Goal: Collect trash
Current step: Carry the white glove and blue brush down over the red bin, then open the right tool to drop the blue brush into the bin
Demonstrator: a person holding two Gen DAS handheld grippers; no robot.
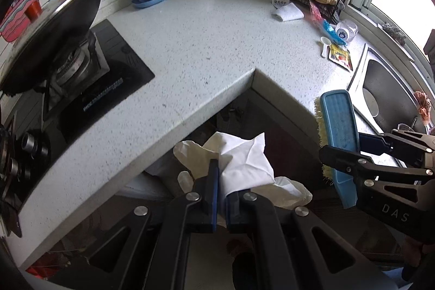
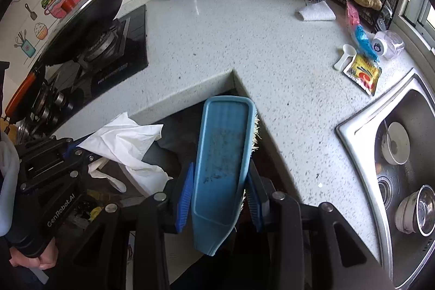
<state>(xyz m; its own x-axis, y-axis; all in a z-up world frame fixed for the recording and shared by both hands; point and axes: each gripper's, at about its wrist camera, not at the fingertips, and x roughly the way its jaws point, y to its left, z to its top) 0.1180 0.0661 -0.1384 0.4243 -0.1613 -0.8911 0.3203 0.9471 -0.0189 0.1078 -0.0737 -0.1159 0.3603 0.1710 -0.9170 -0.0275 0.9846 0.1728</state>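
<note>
My left gripper (image 1: pixel 221 186) is shut on a bundle of white tissue (image 1: pixel 244 159) and a thin plastic glove (image 1: pixel 190 154), held off the counter's inner corner over the floor. In the right wrist view the left gripper (image 2: pixel 78 151) shows at the left with the tissue (image 2: pixel 125 140) sticking out of it. My right gripper (image 2: pixel 220 189) is shut on a blue scrubbing brush (image 2: pixel 223 162), bristles facing away, also just off the counter edge. The brush (image 1: pixel 338 127) and the right gripper (image 1: pixel 345 151) appear at the right of the left wrist view.
The speckled L-shaped counter (image 2: pixel 231 40) carries a yellow sachet (image 2: pixel 363 74), white scoop (image 2: pixel 345 56), blue and pink packets (image 2: pixel 361 40), a folded white cloth (image 2: pixel 316 11) and a small jar (image 2: pixel 387 45). Sink (image 2: pixel 402 154) with bowls at right; stove and wok (image 2: pixel 87 18) at left.
</note>
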